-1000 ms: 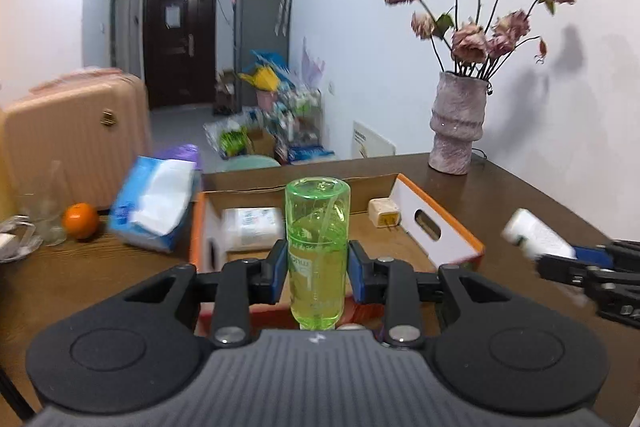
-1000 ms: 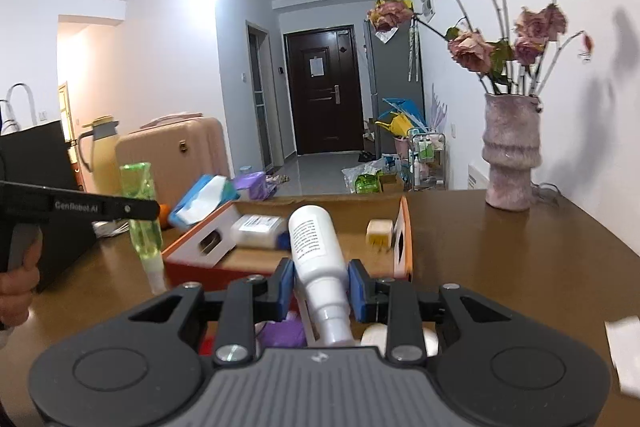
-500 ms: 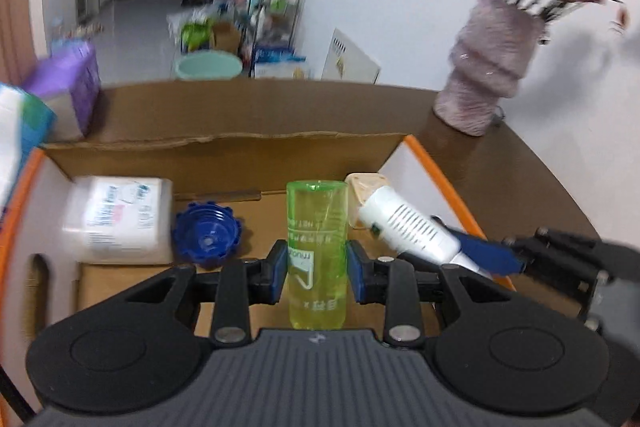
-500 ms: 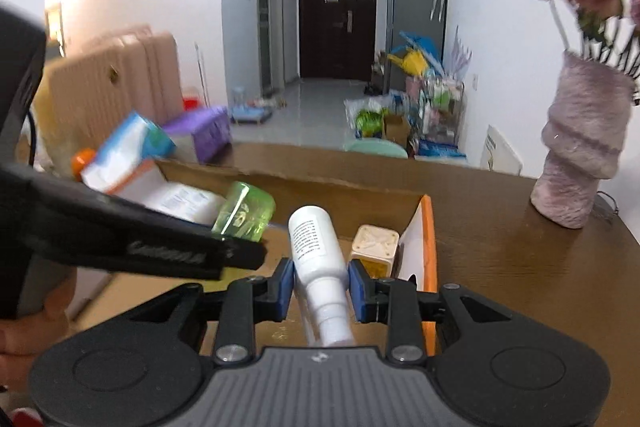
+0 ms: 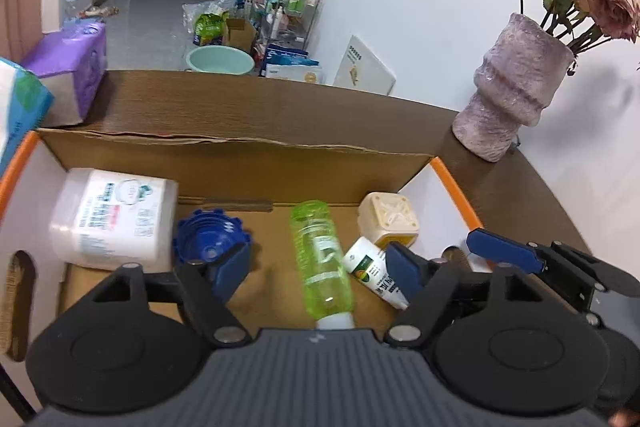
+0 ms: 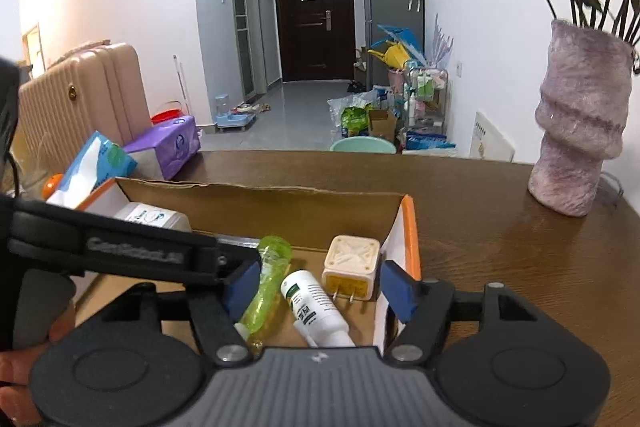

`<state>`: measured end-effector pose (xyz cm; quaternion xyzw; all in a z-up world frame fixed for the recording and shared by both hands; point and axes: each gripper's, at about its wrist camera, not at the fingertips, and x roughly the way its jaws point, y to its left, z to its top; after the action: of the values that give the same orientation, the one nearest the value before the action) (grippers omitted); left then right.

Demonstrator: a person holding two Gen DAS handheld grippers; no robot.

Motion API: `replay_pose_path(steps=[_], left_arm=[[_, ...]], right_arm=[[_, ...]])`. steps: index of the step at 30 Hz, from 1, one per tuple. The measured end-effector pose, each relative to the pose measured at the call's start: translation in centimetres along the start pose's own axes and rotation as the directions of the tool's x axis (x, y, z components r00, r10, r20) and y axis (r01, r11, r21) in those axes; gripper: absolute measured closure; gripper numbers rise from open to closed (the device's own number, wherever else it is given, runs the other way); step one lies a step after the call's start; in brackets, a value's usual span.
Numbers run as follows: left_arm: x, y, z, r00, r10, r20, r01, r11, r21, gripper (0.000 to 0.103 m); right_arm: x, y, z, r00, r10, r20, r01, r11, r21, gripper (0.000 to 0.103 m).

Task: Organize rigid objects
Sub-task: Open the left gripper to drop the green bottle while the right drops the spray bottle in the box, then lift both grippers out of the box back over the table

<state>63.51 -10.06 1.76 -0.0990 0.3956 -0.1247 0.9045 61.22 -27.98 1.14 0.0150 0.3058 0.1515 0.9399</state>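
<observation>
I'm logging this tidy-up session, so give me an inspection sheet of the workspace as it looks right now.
Surface: brown wooden table, cardboard box on it.
Job's things: green bottle and white tube lie side by side on the box floor, beside a cream plug adapter, blue cap and white wipes pack.
Clutter: purple tissue pack, blue tissue pack, orange fruit.
Grippers: left claw and right claw both opening, pads clear of the bottle and tube.
Cables: one behind the vase.
Surroundings: suitcase, dark door, floor clutter.
</observation>
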Motion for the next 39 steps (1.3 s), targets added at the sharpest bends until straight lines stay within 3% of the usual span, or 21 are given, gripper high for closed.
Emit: replay_pose_path(steps=[5, 10, 18, 27, 30, 33, 35, 37, 39], left_arm=[[-2.1, 0.6, -0.7, 0.999, 0.049, 0.021, -0.049, 0.999, 0.021, 0.019], [-5.7, 1.7, -0.8, 0.994, 0.096, 0.055, -0.097, 0.995, 0.023, 0.019], [-15.5, 1.8, -2.5, 0.982, 0.110, 0.151, -0.127, 0.986, 0.104, 0.017], [-24.3, -0.7, -11.7, 0.951, 0.089, 0.296, -0.181, 0.936, 0.301, 0.008], [-25.7, -1.4, -15.1, 0.945, 0.085, 0.316, -0.191, 0.927, 0.322, 0.008], [-27.7, -1.4, -18.3, 0.938, 0.069, 0.341, -0.177, 0.938, 0.298, 0.008], [-29.2, -1.3, -20.2, 0.922, 0.090, 0.376, -0.209, 0.935, 0.287, 0.007], [-31.2, -1.1, -22.6, 0.891, 0.108, 0.442, -0.250, 0.928, 0.277, 0.004], [-32.9, -0.4, -24.8, 0.880, 0.101, 0.464, -0.240, 0.938, 0.251, 0.003]], right_arm=[[-0.1, 0.5, -0.2, 1.000, 0.017, -0.011, -0.017, 1.000, -0.003, 0.034], [-1.9, 1.4, 0.2, 1.000, 0.009, 0.030, -0.008, 1.000, -0.024, 0.033], [-8.2, 3.4, -0.5, 0.996, 0.035, 0.083, -0.034, 0.999, -0.017, 0.029], [-16.0, 7.3, -5.3, 0.996, 0.026, 0.083, -0.020, 0.997, -0.072, 0.025], [-18.5, 8.3, -7.7, 0.996, 0.018, 0.087, -0.011, 0.997, -0.076, 0.023], [-20.8, 9.2, -10.2, 0.996, 0.017, 0.089, -0.012, 0.998, -0.058, 0.023], [-22.4, 10.0, -11.9, 0.995, 0.008, 0.097, -0.003, 0.999, -0.043, 0.023], [-24.4, 10.8, -13.9, 0.991, -0.004, 0.133, 0.006, 1.000, -0.020, 0.023], [-26.1, 11.5, -15.6, 0.988, -0.012, 0.155, 0.011, 1.000, 0.009, 0.023]])
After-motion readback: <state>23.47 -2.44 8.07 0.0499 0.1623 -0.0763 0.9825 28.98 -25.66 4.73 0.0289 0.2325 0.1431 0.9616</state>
